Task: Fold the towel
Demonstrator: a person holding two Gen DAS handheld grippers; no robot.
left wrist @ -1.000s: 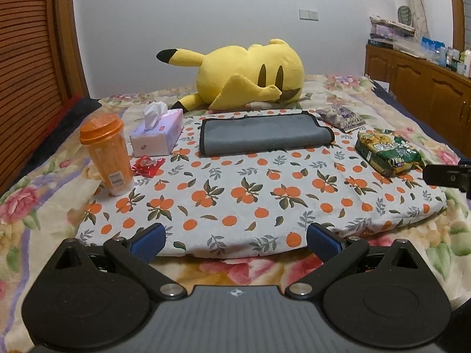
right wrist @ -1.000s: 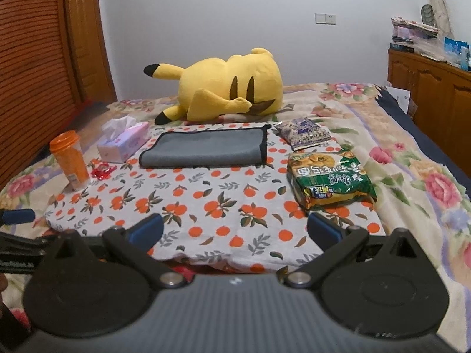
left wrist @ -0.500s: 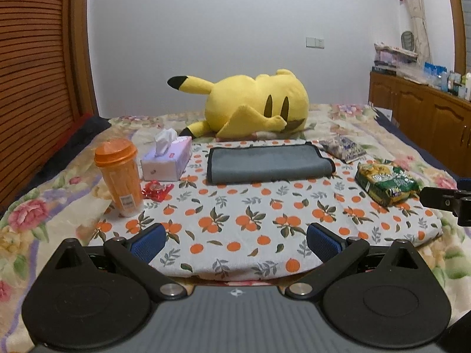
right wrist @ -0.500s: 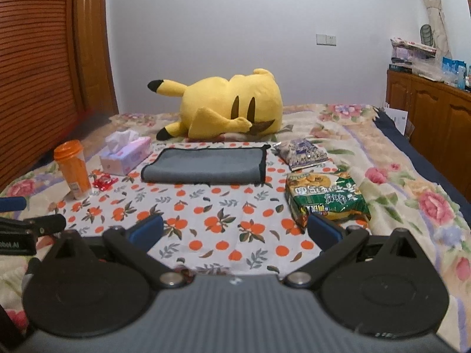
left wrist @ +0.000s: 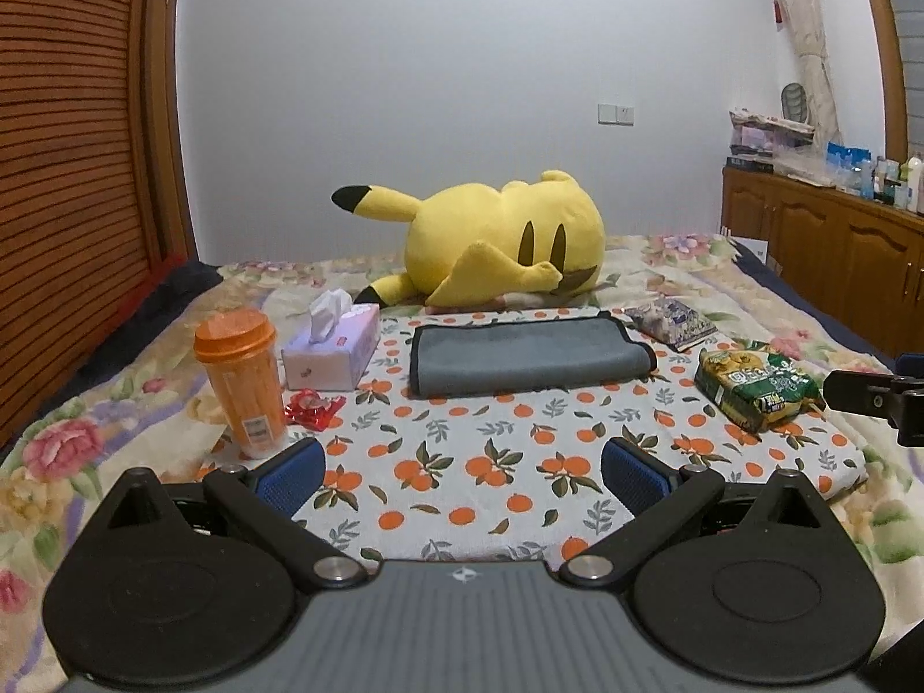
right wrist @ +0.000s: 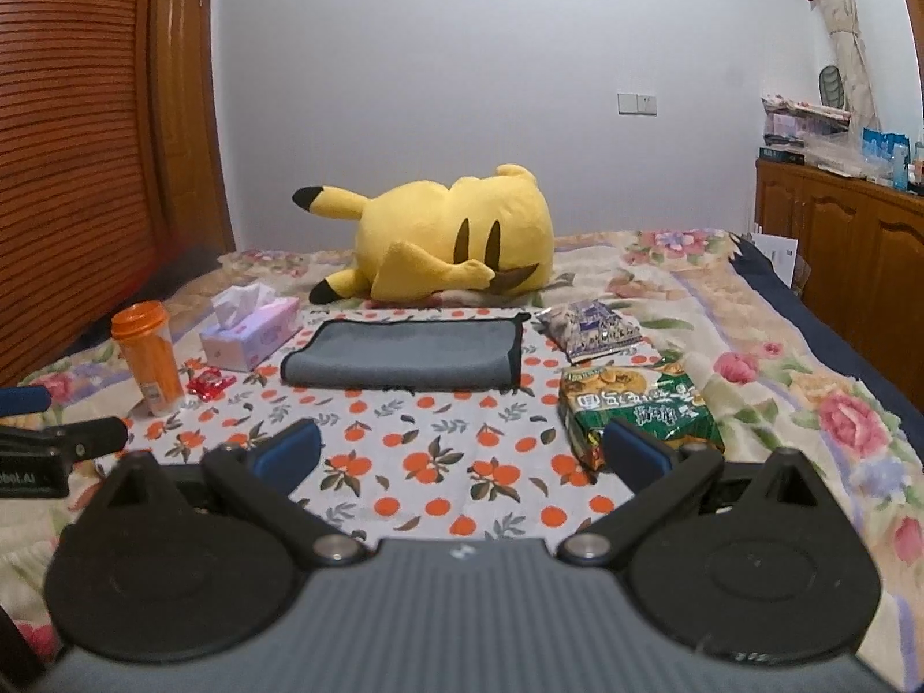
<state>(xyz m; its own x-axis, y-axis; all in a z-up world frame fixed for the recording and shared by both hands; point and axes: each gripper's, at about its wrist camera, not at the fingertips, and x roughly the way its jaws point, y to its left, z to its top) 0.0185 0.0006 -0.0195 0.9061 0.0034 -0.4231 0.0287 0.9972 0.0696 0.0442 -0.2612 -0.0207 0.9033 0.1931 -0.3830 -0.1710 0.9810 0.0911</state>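
Note:
A grey towel point(left wrist: 525, 355) with a dark edge lies folded flat on the orange-print cloth point(left wrist: 491, 462) on the bed; it also shows in the right wrist view point(right wrist: 404, 352). My left gripper point(left wrist: 462, 470) is open and empty, above the cloth's near edge, well short of the towel. My right gripper point(right wrist: 462, 453) is open and empty, also near the front of the cloth. Each gripper shows at the edge of the other's view.
An orange cup point(left wrist: 242, 381), a tissue box point(left wrist: 332, 355) and a red wrapper point(left wrist: 312, 404) stand left of the towel. A green snack bag point(left wrist: 756, 384) and a purple packet point(left wrist: 673, 323) lie to its right. A yellow plush toy point(left wrist: 502, 248) lies behind. Wooden cabinets point(left wrist: 837, 265) line the right wall.
Both grippers have tilted up and drawn back a little, so the bed sits lower in both views. The towel has not moved. Both stay open.

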